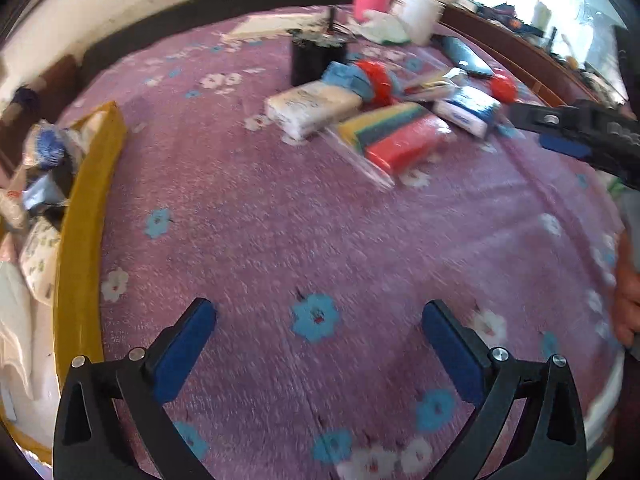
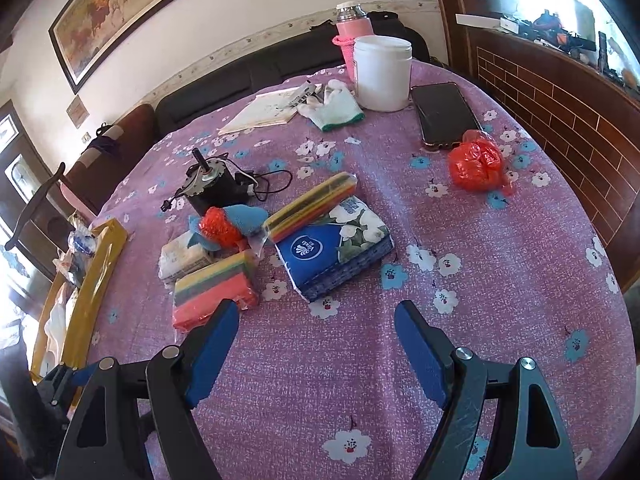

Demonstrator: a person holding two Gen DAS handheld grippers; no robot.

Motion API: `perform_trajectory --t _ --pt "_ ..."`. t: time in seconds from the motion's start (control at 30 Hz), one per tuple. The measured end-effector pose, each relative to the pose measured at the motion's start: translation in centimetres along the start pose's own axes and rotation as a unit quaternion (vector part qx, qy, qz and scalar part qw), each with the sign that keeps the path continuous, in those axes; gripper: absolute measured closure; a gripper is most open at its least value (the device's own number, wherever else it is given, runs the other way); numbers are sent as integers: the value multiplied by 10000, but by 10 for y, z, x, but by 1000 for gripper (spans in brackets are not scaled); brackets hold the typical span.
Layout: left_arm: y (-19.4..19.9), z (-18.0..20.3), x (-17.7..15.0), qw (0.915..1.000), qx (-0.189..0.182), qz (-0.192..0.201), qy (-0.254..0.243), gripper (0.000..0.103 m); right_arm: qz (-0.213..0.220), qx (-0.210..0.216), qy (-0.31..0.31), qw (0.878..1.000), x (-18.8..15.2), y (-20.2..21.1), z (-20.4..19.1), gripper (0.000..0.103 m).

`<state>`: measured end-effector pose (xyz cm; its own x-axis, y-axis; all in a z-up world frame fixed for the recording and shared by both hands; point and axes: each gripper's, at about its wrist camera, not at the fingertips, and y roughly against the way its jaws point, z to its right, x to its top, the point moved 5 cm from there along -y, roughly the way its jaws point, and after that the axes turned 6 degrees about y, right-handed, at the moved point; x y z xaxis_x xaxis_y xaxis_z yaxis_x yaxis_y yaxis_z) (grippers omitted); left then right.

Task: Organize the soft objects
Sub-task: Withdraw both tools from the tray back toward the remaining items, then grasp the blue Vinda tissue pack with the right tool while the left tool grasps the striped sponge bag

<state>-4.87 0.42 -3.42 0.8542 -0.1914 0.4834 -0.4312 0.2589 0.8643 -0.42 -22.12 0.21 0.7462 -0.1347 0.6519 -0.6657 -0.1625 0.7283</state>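
My left gripper (image 1: 320, 312) is open and empty above the purple flowered cloth (image 1: 280, 220). Far ahead of it lie a rainbow sponge pack (image 1: 396, 136), a white tissue pack (image 1: 312, 106) and a blue and red soft toy (image 1: 368, 78). My right gripper (image 2: 316, 312) is open too, with nothing between its pads. Its left fingertip sits just in front of the sponge pack (image 2: 216, 292). A blue tissue pack (image 2: 336, 248) lies ahead of it, with a thin striped sponge pack (image 2: 312, 204) behind. A yellow box (image 1: 86, 220) at the left edge holds several soft packets.
A black motor (image 2: 212, 188) with a cable stands behind the soft things. Farther back are a white glove (image 2: 332, 108), a white jar (image 2: 382, 72), a pink flask (image 2: 352, 28), a phone (image 2: 444, 114) and a red plastic bag (image 2: 476, 164). A person's hand (image 1: 628, 304) shows at the right edge.
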Motion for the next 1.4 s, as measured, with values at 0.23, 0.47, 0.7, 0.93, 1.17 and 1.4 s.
perform_trajectory --t 0.23,0.47,0.7,0.93,1.17,1.4 --pt "80 -115 70 9837 -171 1085 1423 5 151 -60 -44 9999 0 -1 6 19" --pt "48 -249 141 9577 1403 1161 2228 4 120 -57 -144 9998 1 -1 6 19" --pt "50 -252 123 9616 1342 728 2279 7 268 -316 -18 9991 14 11 14 18" --pt "90 -156 121 9823 370 1251 1347 7 241 -242 -210 9992 37 -13 15 17" --pt "54 -79 117 9921 -120 990 761 7 -16 -416 -522 9978 72 -52 33 17" --pt "30 -56 91 9923 -561 652 894 7 -777 -153 -195 9967 77 -101 14 39"
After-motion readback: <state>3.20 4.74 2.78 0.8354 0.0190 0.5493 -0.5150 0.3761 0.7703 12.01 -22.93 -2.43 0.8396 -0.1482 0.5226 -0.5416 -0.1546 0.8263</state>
